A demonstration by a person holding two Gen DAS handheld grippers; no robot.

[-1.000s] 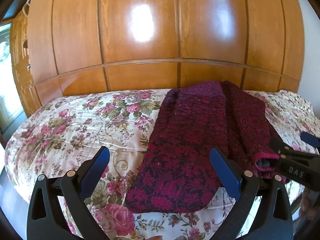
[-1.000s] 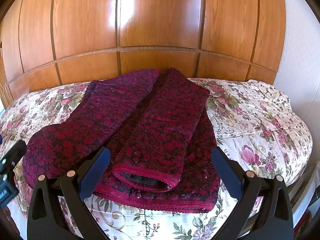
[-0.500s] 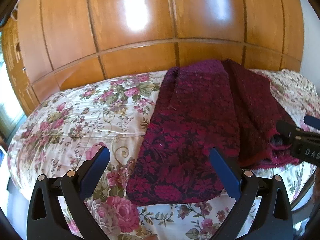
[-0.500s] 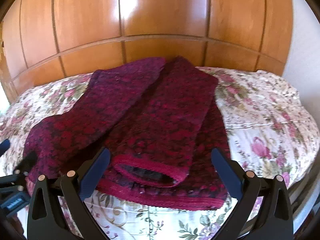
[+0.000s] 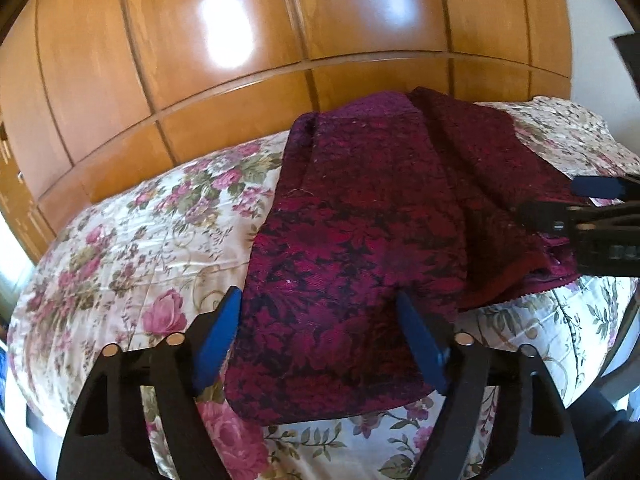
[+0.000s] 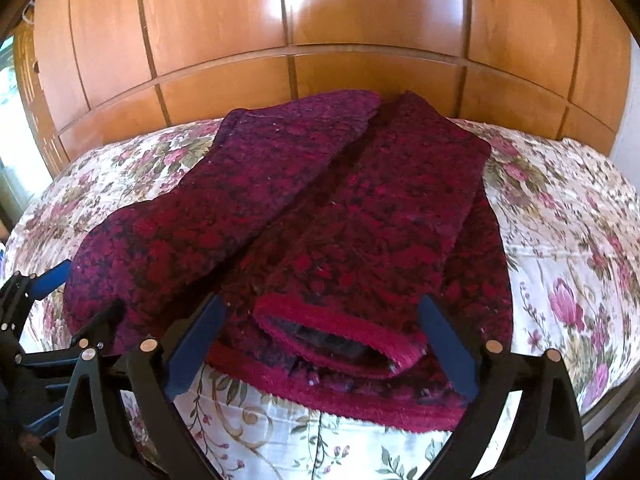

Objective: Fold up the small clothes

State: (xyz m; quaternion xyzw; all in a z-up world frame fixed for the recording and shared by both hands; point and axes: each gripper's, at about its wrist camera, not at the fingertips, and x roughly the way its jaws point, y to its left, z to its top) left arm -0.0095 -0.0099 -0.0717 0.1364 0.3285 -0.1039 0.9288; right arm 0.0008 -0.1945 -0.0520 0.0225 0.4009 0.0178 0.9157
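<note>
A dark red garment [image 6: 320, 232] lies on the flowered bedspread [image 5: 132, 248]. The left gripper [image 5: 320, 328] and right gripper [image 6: 320, 332] have just been closing; both stand open over its near edge, gripping nothing.

Bedspread [image 5: 132, 248] bare L & R of garment [image 6: 320, 220]; wardrobe [image 6: 320, 32] blocks behind, w/ no gap.

The inside of the garment's open cuff [image 6: 340, 342] is in shadow and cannot be made out. In the left wrist view the right gripper [image 5: 600, 232] is cut off by the picture's right edge, and the lettering on its body is blurred. The bed's near edge [image 6: 304, 452] is largely hidden behind gripper frames.
</note>
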